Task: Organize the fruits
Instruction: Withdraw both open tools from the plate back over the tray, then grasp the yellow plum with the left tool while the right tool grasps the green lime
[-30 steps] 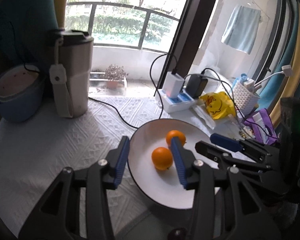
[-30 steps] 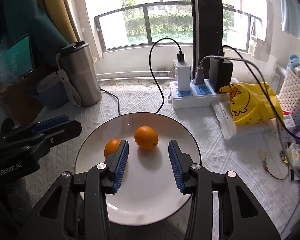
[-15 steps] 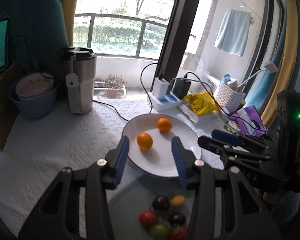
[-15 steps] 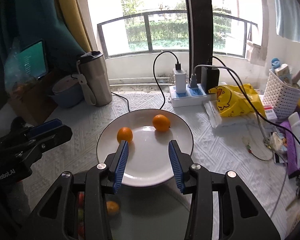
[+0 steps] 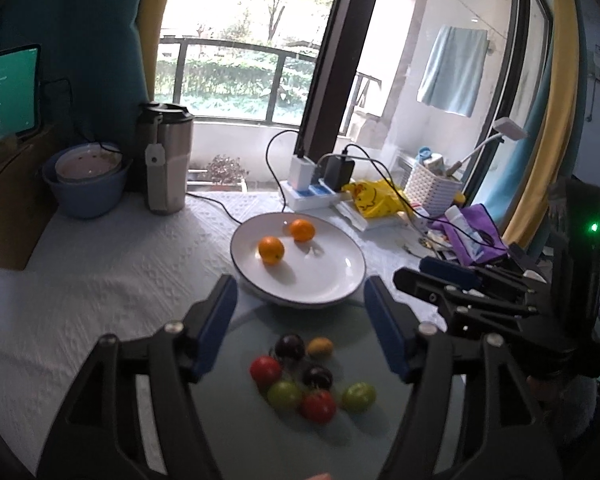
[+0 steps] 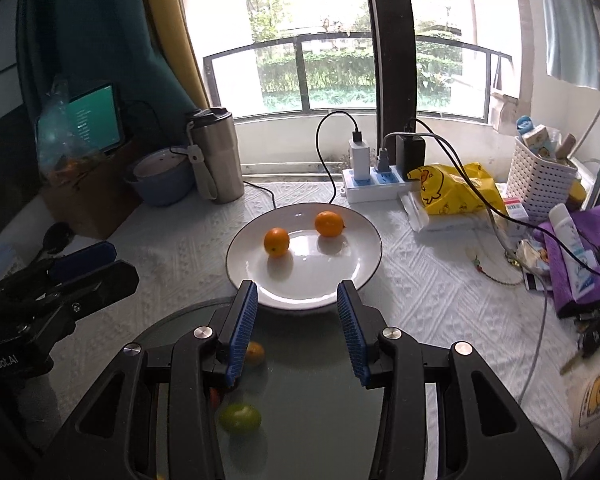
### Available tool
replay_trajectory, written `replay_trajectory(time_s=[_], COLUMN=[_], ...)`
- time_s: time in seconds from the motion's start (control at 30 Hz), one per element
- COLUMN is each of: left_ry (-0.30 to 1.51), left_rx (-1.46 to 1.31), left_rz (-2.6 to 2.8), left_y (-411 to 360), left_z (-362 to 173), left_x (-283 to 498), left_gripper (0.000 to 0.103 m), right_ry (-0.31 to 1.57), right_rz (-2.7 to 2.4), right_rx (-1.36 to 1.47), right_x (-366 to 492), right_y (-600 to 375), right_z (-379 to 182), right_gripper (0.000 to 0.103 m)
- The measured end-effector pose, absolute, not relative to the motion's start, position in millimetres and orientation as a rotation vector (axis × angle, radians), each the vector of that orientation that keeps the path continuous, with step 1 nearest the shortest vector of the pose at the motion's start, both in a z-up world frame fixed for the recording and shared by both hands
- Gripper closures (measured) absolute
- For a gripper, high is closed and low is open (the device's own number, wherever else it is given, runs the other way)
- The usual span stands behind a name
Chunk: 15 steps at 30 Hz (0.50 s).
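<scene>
A white plate holds two small oranges, the second behind it. In front of it a round glass plate carries several small tomatoes: red, dark, green and a yellow one. My left gripper is open and empty above the glass plate. My right gripper is open and empty, also over the glass plate; it shows at the right of the left wrist view.
A steel tumbler and a blue bowl stand at the back left. A power strip with chargers, a yellow bag, a white basket and a purple cloth fill the back and right. A white cloth covers the table.
Both grippers have pulled back and up from the white plate, so the glass plate with tomatoes has come into view. The left jaws have opened wider.
</scene>
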<state>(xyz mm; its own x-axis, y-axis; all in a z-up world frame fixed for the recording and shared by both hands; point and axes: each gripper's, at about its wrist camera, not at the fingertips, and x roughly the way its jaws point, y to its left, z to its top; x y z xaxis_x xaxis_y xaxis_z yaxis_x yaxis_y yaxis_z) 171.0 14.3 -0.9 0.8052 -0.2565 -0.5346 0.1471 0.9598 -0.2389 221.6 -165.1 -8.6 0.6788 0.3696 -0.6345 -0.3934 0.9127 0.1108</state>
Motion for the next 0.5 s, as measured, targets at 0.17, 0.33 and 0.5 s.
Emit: replay_trajectory(time_s=[0.17, 0.33, 0.5], left_ry=[0.596, 0.61, 0.61], left_rx=[-0.185, -0.205, -0.206], left_rz=[-0.217, -0.214, -0.21], left_y=[9.3, 4.0, -2.0], left_z=[-2.6, -9.8, -14.4], left_x=[148.7, 126.5, 106.5], left_gripper=[0.036, 0.036, 0.036], right_ry=[0.697, 0.698, 0.692], right_rz=[0.436, 0.447, 0.46], right_rx=[-0.036, -0.024, -0.031], right_x=[200.1, 177.8, 156.6], right_y=[-168.6, -171.4, -172.0], right_z=[-6.9, -8.9, -8.8], right_gripper=[0.059, 0.059, 0.059])
